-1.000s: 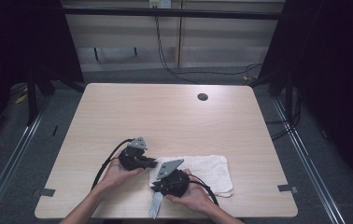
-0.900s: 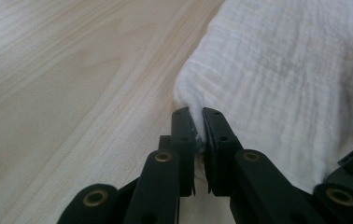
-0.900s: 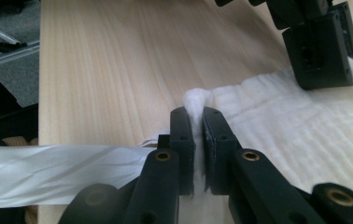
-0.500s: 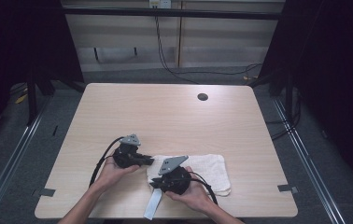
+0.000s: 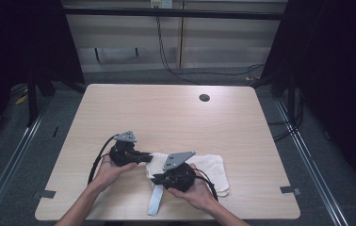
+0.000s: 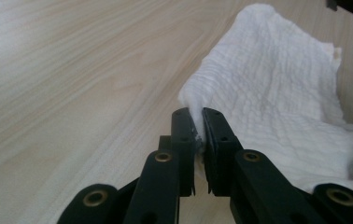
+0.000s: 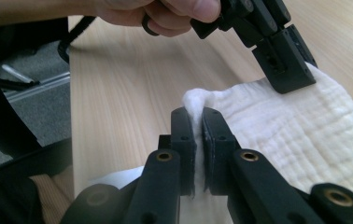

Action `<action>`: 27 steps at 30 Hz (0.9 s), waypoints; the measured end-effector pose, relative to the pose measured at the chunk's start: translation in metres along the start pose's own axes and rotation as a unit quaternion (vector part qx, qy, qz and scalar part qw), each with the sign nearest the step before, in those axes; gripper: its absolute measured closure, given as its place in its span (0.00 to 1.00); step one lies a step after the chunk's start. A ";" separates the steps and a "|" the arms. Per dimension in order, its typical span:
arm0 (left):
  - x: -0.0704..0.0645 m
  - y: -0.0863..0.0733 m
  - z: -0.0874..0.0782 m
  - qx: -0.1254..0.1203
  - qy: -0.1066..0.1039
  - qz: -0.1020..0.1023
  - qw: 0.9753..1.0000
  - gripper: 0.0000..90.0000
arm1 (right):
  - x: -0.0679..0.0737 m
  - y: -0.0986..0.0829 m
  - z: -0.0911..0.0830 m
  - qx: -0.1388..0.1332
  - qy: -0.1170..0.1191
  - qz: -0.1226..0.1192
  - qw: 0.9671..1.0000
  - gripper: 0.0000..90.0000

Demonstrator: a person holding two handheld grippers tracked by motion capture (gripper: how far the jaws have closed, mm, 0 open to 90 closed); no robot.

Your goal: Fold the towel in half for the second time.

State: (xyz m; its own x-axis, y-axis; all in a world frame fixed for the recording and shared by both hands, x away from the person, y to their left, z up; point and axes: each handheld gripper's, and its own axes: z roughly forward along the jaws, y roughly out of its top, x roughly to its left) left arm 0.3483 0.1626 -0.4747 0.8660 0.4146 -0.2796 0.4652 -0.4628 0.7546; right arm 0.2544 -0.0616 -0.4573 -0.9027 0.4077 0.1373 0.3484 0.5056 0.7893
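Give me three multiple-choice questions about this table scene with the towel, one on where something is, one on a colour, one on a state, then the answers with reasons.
1. Where does the towel lie on the table?
A. far edge by the hole
B. near edge, by the hands
C. far left corner

2. What colour is the towel?
A. white
B. blue
C. red

3. What is the left gripper doing?
A. open above bare wood
B. shut on a cable
C. shut on the towel

Answers:
1. B, since the high view shows it at the near edge between both grippers, well short of the hole.
2. A, since it is white in all three views.
3. C, since the left gripper view shows its fingers closed on a fold of towel; the right gripper pinches another fold.
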 end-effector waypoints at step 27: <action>0.018 0.006 -0.064 -0.064 0.025 -0.035 0.997 0.93 | 0.007 0.059 0.025 -0.038 0.036 -0.019 0.998 0.95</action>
State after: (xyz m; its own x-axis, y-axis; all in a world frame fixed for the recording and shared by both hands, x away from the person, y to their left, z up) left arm 0.3554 0.2177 -0.4373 0.8203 0.4820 -0.3079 0.4950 -0.3285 0.8044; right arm 0.2751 -0.0101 -0.4247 -0.9315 0.3327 0.1470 0.2962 0.4592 0.8375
